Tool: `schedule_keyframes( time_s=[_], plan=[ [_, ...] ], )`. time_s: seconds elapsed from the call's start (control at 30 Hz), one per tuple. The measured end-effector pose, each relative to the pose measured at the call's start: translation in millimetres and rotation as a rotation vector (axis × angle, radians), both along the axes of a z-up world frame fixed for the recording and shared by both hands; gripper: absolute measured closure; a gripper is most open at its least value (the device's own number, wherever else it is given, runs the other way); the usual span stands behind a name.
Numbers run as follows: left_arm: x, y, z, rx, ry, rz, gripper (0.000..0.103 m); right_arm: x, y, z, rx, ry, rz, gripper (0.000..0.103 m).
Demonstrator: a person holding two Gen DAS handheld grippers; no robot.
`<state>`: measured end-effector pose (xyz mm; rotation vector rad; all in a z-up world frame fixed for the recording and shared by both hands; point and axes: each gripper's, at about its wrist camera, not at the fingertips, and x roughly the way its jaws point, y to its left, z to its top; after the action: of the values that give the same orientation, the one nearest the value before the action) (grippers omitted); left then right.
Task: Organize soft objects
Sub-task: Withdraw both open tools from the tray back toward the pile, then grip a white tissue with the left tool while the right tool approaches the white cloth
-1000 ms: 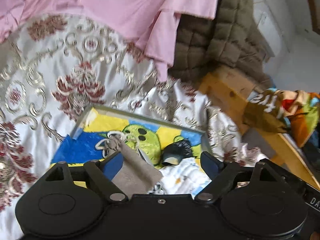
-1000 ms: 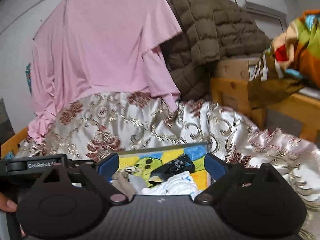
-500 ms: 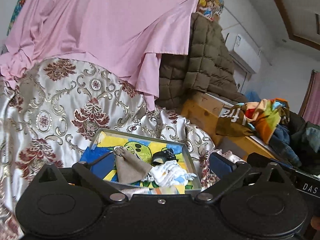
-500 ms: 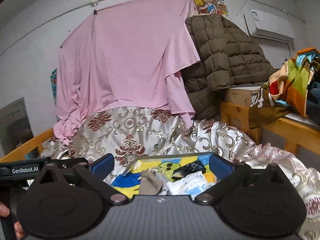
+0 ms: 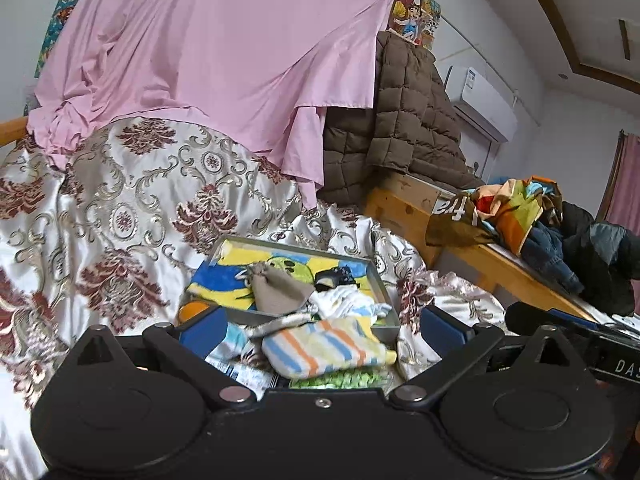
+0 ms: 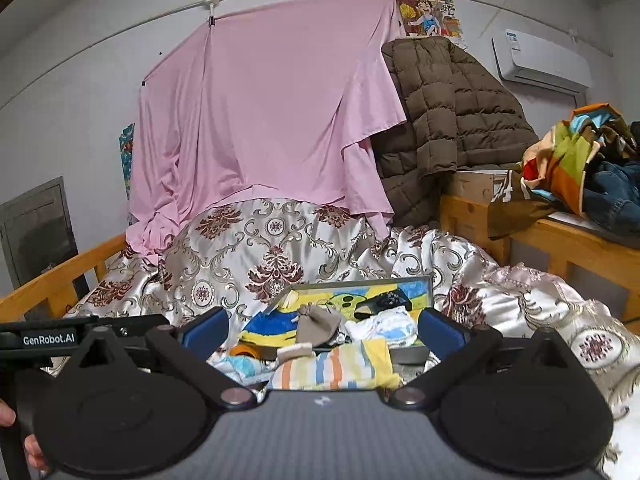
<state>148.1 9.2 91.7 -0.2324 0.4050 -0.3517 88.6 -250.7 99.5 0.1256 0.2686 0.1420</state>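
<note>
A metal tray (image 5: 381, 280) (image 6: 431, 283) with a yellow, blue and green picture lies on the patterned bedspread. In it lie a grey drawstring pouch (image 5: 280, 290) (image 6: 316, 326), a black item (image 5: 334, 277) (image 6: 386, 301) and a white cloth (image 5: 348, 304) (image 6: 388, 325). A striped cloth (image 5: 324, 346) (image 6: 336, 368) lies at the tray's near edge, with more soft pieces beside it. My left gripper (image 5: 322, 326) is open and empty, above the near pile. My right gripper (image 6: 322, 328) is open and empty, back from the tray.
A silver and maroon bedspread (image 5: 132, 216) covers the bed. A pink sheet (image 5: 216, 60) hangs behind, with a brown quilted coat (image 5: 408, 120) to its right. A wooden bench (image 6: 576, 240) at the right holds piled clothes (image 6: 580, 152). A wooden rail (image 6: 60, 272) runs at the left.
Both grippers have pulled back and up from the tray. The grey pouch, earlier between the left fingers, now lies in the tray. The striped cloth has come into view.
</note>
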Motion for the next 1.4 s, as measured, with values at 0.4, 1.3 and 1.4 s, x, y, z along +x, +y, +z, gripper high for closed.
schedule_keyframes(
  time_s=[0.4, 1.3, 1.4],
  plan=[
    [-35.5, 16.7, -37.5, 0.074, 0.052, 0.018, 0.001, -25.7, 7.6, -36.1, -0.006, 0.048, -0.030, 0.000],
    [-18.1, 24.4, -101.6, 0.149, 0.361, -0.017, 0.001, -11.6, 29.3, -130.1, -0.067, 0.368, 0.128, 0.000],
    [-12.7, 22.5, -107.7, 0.154, 0.399, -0.022, 0.001, -6.0, 35.2, -137.7, -0.078, 0.398, 0.144, 0.000]
  ],
)
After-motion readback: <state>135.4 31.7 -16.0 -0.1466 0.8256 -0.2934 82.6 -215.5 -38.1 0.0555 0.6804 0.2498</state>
